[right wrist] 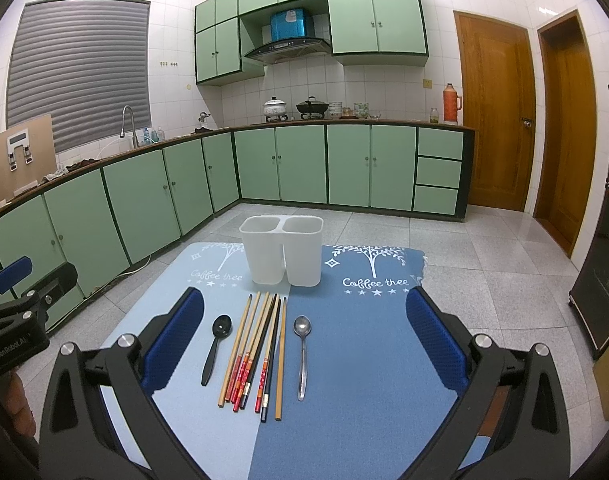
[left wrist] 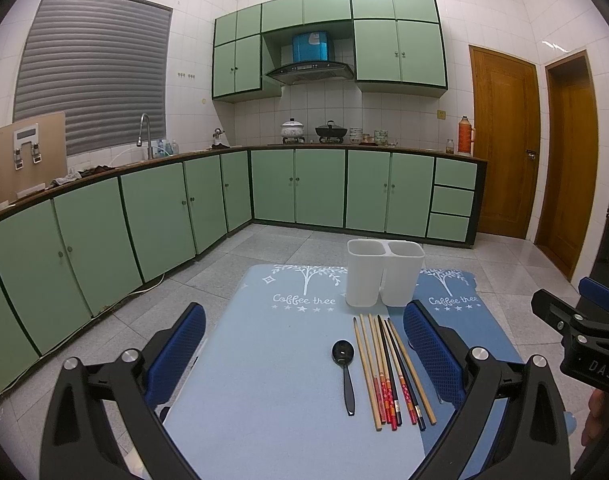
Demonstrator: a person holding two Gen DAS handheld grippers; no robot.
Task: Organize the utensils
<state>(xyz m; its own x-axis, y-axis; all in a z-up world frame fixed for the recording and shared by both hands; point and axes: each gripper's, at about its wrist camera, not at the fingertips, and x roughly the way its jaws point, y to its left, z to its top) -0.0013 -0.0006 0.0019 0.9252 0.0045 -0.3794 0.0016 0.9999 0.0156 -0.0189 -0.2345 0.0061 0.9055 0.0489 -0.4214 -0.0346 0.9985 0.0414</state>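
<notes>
**Utensils laid out before a two-cup holder**

While the chopsticks lie in a loose bundle on the mats, tips toward the holder, a black spoon rests just to their left and a metal spoon just to their right, both bowl-end away from the cameras; the metal spoon is hidden in the left wrist view, where only the black spoon and the chopsticks show. Behind them stands a white holder with two compartments side by side, upright, straddling the seam where the two mats meet; nothing shows above its rims. The light blue mat lies on the left and the dark blue mat on the right, each printed with a white tree and the words "Coffee tree"; they cover a raised surface above a grey tiled floor.

Neither tool holds anything: the right gripper hovers with its blue-padded jaws spread wide on either side of the utensils; the left gripper is likewise spread wide, touching nothing, and appears at the left edge of the right wrist view.

Around the room run green cabinets under a dark counter, with a faucet, two pots on the stove, a range hood, a shuttered window and two wooden doors.
</notes>
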